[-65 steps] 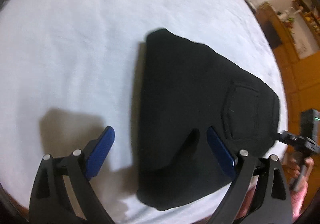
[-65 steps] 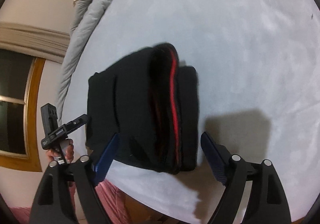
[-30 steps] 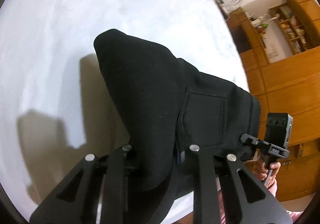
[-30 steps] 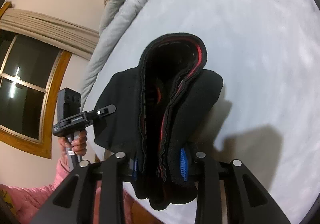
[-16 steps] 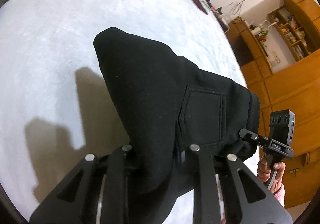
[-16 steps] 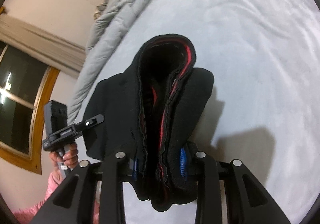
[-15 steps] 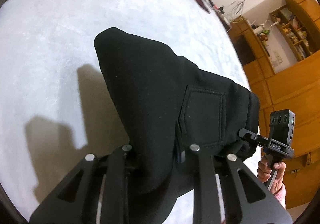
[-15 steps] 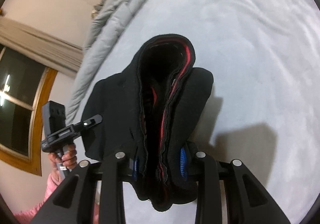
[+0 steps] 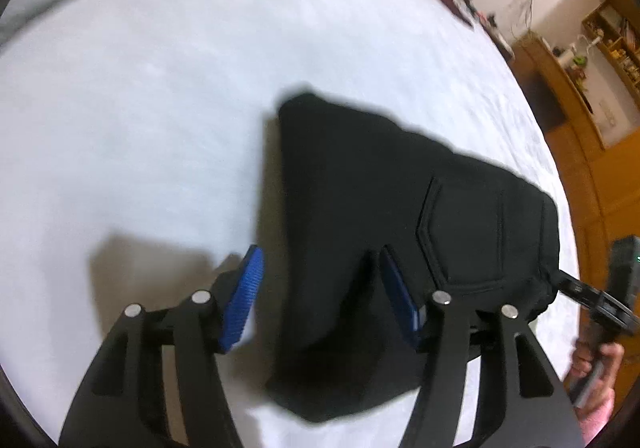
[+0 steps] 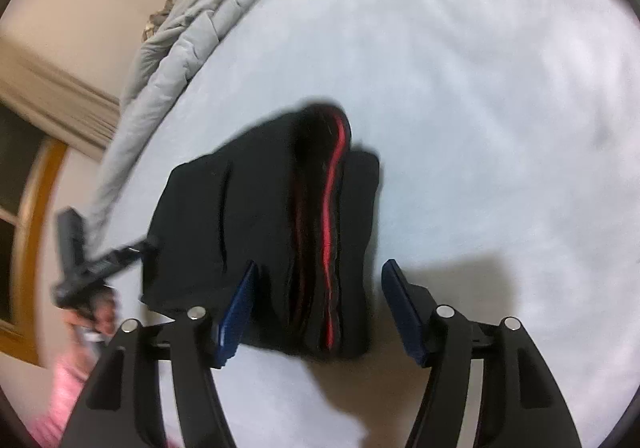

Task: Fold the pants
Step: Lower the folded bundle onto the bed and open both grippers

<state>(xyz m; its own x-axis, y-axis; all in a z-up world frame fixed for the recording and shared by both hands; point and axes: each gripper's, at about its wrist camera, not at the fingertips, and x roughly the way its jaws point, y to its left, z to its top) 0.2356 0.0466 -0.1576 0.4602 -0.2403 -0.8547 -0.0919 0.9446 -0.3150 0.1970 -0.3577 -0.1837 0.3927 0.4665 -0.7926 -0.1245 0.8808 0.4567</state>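
I hold both jaws apart: left gripper (image 9: 320,290) and right gripper (image 10: 318,302) each straddle the folded pants (image 9: 392,248) on the bed (image 9: 160,107). Backing straight out keeps layers undisturbed.

One folded pair of black pants (image 9: 384,232) lies on one white bed (image 9: 160,95). Two grippers: left gripper (image 9: 320,292), right gripper (image 10: 318,304). One grey duvet (image 10: 188,35) beyond the pants.
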